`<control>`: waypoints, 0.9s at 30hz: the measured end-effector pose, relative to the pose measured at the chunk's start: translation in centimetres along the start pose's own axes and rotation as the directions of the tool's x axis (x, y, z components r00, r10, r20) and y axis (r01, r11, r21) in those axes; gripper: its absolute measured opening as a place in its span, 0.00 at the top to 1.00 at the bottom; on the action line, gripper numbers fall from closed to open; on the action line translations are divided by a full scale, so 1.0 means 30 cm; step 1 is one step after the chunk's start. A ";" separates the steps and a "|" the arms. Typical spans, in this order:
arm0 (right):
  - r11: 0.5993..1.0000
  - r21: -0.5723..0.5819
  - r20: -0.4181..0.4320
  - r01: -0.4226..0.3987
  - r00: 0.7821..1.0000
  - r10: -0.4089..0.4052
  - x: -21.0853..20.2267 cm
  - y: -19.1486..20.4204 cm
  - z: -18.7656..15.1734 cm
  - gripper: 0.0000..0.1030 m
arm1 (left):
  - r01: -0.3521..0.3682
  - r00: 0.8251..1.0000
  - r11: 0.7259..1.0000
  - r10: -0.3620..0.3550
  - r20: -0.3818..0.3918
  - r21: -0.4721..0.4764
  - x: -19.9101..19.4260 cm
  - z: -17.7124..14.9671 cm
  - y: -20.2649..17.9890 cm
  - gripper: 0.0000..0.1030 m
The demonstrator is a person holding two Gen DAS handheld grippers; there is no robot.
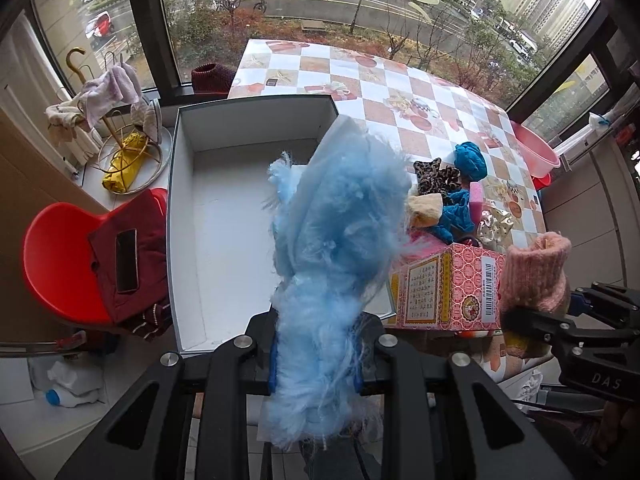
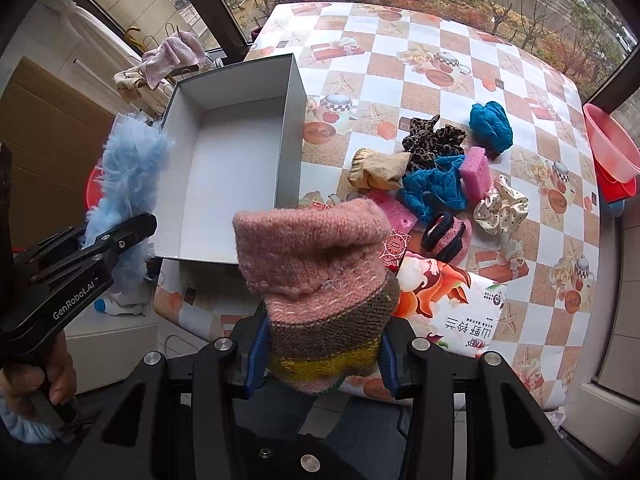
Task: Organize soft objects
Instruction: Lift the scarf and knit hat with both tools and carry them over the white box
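Note:
My left gripper [image 1: 316,364] is shut on a fluffy light-blue soft item [image 1: 336,248], held upright above the near edge of the empty white box [image 1: 224,240]. It also shows in the right wrist view [image 2: 128,184]. My right gripper [image 2: 320,356] is shut on a pink striped knit sock [image 2: 320,280], held over the table's near edge; the sock also shows in the left wrist view [image 1: 536,272]. A pile of soft items lies on the checkered table [image 2: 400,40]: teal cloth [image 2: 490,124], leopard scrunchie [image 2: 432,140], beige sock [image 2: 376,170], pink sponge [image 2: 476,168], dotted cream scrunchie [image 2: 500,208].
A pink printed carton [image 1: 444,288] lies at the table's near edge, with a flowered packet [image 2: 452,308] beside it. A red chair [image 1: 60,256] with dark red cloth stands left of the box. A pink basin [image 2: 612,148] sits off the table's right side. Windows lie beyond.

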State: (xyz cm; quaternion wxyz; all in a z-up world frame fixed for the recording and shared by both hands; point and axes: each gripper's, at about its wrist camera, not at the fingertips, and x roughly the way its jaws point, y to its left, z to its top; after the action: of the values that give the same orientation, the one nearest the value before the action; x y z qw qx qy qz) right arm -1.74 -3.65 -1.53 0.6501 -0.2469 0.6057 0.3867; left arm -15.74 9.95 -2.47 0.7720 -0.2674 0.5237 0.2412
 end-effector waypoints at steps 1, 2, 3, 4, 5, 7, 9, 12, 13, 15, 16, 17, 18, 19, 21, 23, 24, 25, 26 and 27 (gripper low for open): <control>1.000 0.001 0.000 0.000 1.000 0.000 0.001 0.001 0.002 0.55 | 0.000 1.000 1.000 0.000 0.000 0.000 -0.001 0.000 0.000 0.73; 1.000 0.000 0.000 0.000 1.000 0.000 0.000 0.000 0.000 0.55 | 0.000 1.000 1.000 0.000 0.001 0.001 -0.001 0.000 0.000 0.73; 1.000 -0.001 0.000 -0.001 1.000 0.001 0.000 0.000 0.000 0.55 | 0.000 1.000 1.000 0.000 0.001 0.002 -0.001 0.000 0.000 0.73; 1.000 0.000 -0.001 -0.001 1.000 0.001 0.000 0.001 0.000 0.55 | 0.000 1.000 1.000 0.000 0.001 0.001 -0.001 0.000 0.001 0.73; 1.000 -0.001 -0.001 -0.001 1.000 0.001 0.000 0.000 0.000 0.55 | 0.000 1.000 1.000 0.000 0.001 0.000 -0.001 0.000 0.001 0.73; 1.000 -0.003 -0.003 -0.002 1.000 0.002 0.001 0.001 0.001 0.55 | 0.000 1.000 1.000 0.000 0.001 -0.004 0.003 0.001 0.005 0.73; 1.000 -0.003 -0.004 -0.003 1.000 0.003 0.002 0.002 0.003 0.55 | 0.001 1.000 1.000 -0.001 0.001 -0.012 0.007 0.003 0.014 0.73; 1.000 -0.007 -0.006 -0.002 1.000 0.002 0.005 0.007 0.011 0.55 | -0.002 1.000 1.000 0.002 -0.001 -0.019 0.011 0.001 0.024 0.73; 1.000 -0.009 -0.007 -0.003 1.000 0.003 0.007 0.009 0.012 0.55 | -0.003 1.000 1.000 0.003 -0.002 -0.021 0.012 0.001 0.026 0.73; 1.000 -0.010 -0.009 -0.003 1.000 0.003 0.011 0.011 0.016 0.55 | -0.004 1.000 1.000 0.004 -0.003 -0.027 0.013 0.001 0.032 0.73; 1.000 -0.010 -0.009 -0.003 1.000 0.003 0.011 0.011 0.016 0.55 | -0.004 1.000 1.000 0.004 -0.004 -0.030 0.015 0.002 0.036 0.73; 1.000 -0.010 -0.010 -0.003 1.000 0.003 0.013 0.012 0.019 0.55 | -0.004 1.000 0.999 0.004 -0.004 -0.034 0.016 0.002 0.039 0.73; 1.000 -0.010 -0.011 -0.003 1.000 0.003 0.015 0.013 0.020 0.55 | -0.004 1.000 0.999 0.004 -0.004 -0.037 0.017 0.003 0.042 0.73; 1.000 -0.010 -0.012 -0.004 1.000 0.004 0.016 0.014 0.021 0.55 | -0.006 1.000 0.999 0.006 -0.005 -0.040 0.018 0.003 0.045 0.73; 1.000 -0.010 -0.012 -0.005 1.000 0.005 0.017 0.014 0.022 0.55 | -0.008 1.000 0.999 0.008 -0.004 -0.046 0.018 0.005 0.052 0.73; 1.000 -0.012 -0.014 -0.005 1.000 0.005 0.021 0.020 0.026 0.55 | -0.009 1.000 0.999 0.009 -0.003 -0.052 0.021 0.006 0.060 0.73; 1.000 -0.013 -0.016 -0.005 1.000 0.005 0.023 0.021 0.028 0.55 | -0.011 1.000 0.998 0.011 -0.003 -0.055 0.021 0.007 0.064 0.73; 1.000 -0.014 -0.018 -0.005 1.000 0.005 0.026 0.023 0.032 0.55 | -0.014 1.000 0.998 0.013 -0.003 -0.058 0.023 0.007 0.069 0.73; 1.000 -0.015 -0.020 -0.004 1.000 0.004 0.030 0.025 0.036 0.55 | -0.016 1.000 0.998 0.015 -0.005 -0.063 0.027 0.008 0.075 0.73; 1.000 -0.018 -0.023 -0.003 1.000 0.003 0.034 0.027 0.041 0.55 | -0.018 1.000 0.998 0.017 -0.009 -0.067 0.032 0.009 0.081 0.73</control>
State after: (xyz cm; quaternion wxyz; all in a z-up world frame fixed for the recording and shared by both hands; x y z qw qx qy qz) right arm -1.69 -2.01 -2.23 0.6402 -0.2563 0.6101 0.3902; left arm -16.80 12.02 -3.68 0.7583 -0.2898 0.5207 0.2643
